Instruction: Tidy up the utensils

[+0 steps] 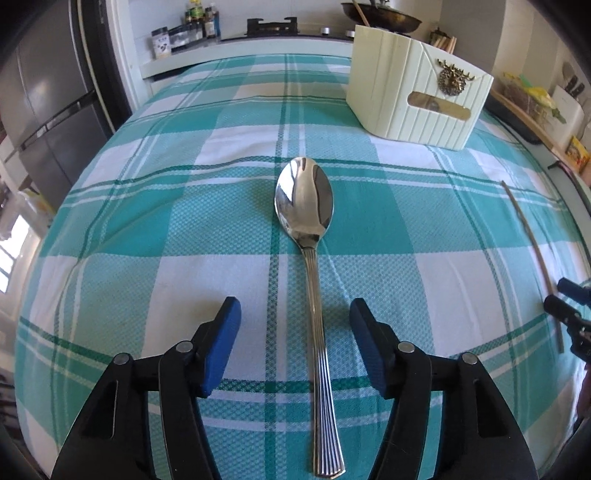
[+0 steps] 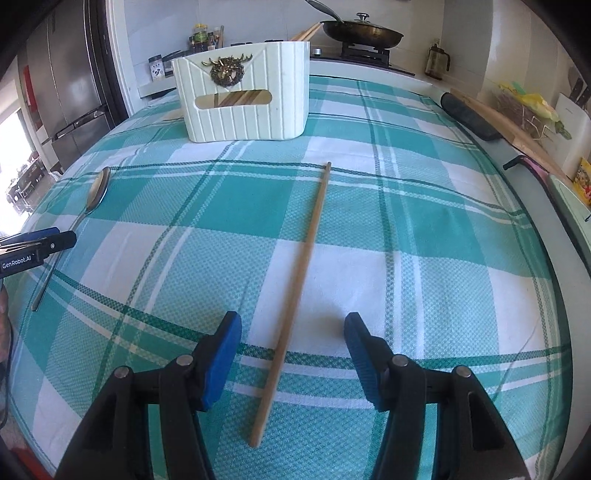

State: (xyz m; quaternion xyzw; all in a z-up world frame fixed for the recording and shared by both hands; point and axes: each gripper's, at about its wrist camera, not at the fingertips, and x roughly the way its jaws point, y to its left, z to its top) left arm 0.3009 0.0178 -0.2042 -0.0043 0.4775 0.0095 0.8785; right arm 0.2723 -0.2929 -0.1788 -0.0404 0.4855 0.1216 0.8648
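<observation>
A steel spoon (image 1: 304,199) lies on the teal checked tablecloth (image 1: 147,221), bowl pointing away. Its ribbed handle runs back between the blue pads of my left gripper (image 1: 293,302), which is open and clear of it on both sides. A wooden chopstick (image 2: 306,258) lies lengthwise between the pads of my right gripper (image 2: 291,316), also open and not touching it. A cream ribbed utensil holder (image 2: 243,96) with a brass deer emblem stands at the far side, with chopsticks inside. The right wrist view has the spoon (image 2: 98,194) and left gripper (image 2: 64,236) at far left.
A stove with a wok (image 2: 362,31) and spice jars (image 2: 201,38) stands behind the table. A steel fridge (image 2: 70,85) is at left. A dark roll (image 2: 469,114) and a wooden board (image 2: 517,129) lie along the table's right edge. Open cloth surrounds both utensils.
</observation>
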